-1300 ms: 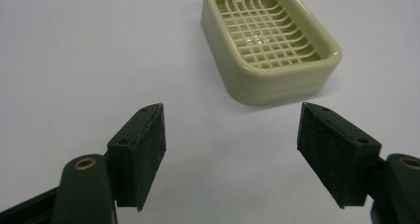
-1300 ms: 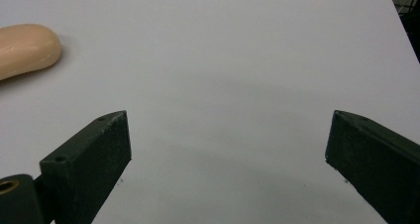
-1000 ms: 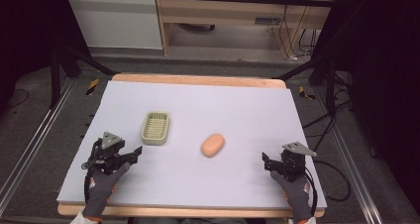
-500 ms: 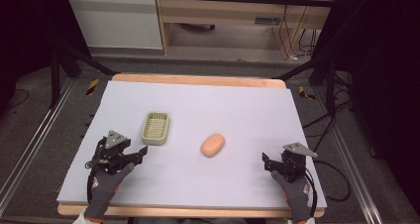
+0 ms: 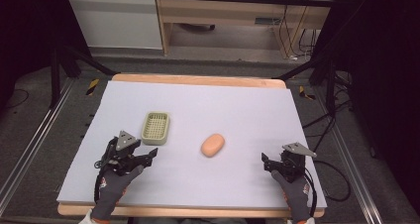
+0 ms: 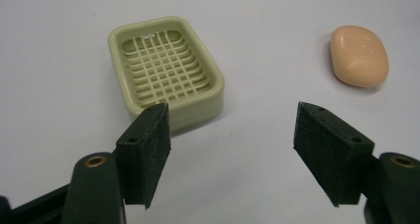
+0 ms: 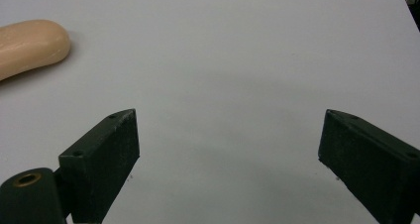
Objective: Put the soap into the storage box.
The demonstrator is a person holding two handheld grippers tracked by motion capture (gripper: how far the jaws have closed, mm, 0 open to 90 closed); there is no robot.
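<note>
A pale green soap dish [image 5: 155, 127] with a grid floor lies empty on the white table sheet [image 5: 233, 105], left of centre. A peach bar of soap [image 5: 212, 144] rests to its right, apart from it. My left gripper [image 5: 148, 156] is open just in front of the dish, held by a gloved hand. In the left gripper view its jaws [image 6: 230, 135] stand wide, with the dish [image 6: 166, 68] ahead at left and the soap [image 6: 359, 55] at far right. My right gripper [image 5: 267, 163] is open near the front right, empty; its own view [image 7: 228, 140] catches the soap [image 7: 27, 45] at upper left.
The table's wooden edge [image 5: 198, 79] borders the sheet at the back. Black frame legs [image 5: 74, 60] and cables [image 5: 322, 135] stand beyond the sides. Bare sheet lies between the soap and the right gripper.
My left gripper has crept to the right and slightly forward, closer to the soap dish. The right gripper, dish and soap have stayed put.
</note>
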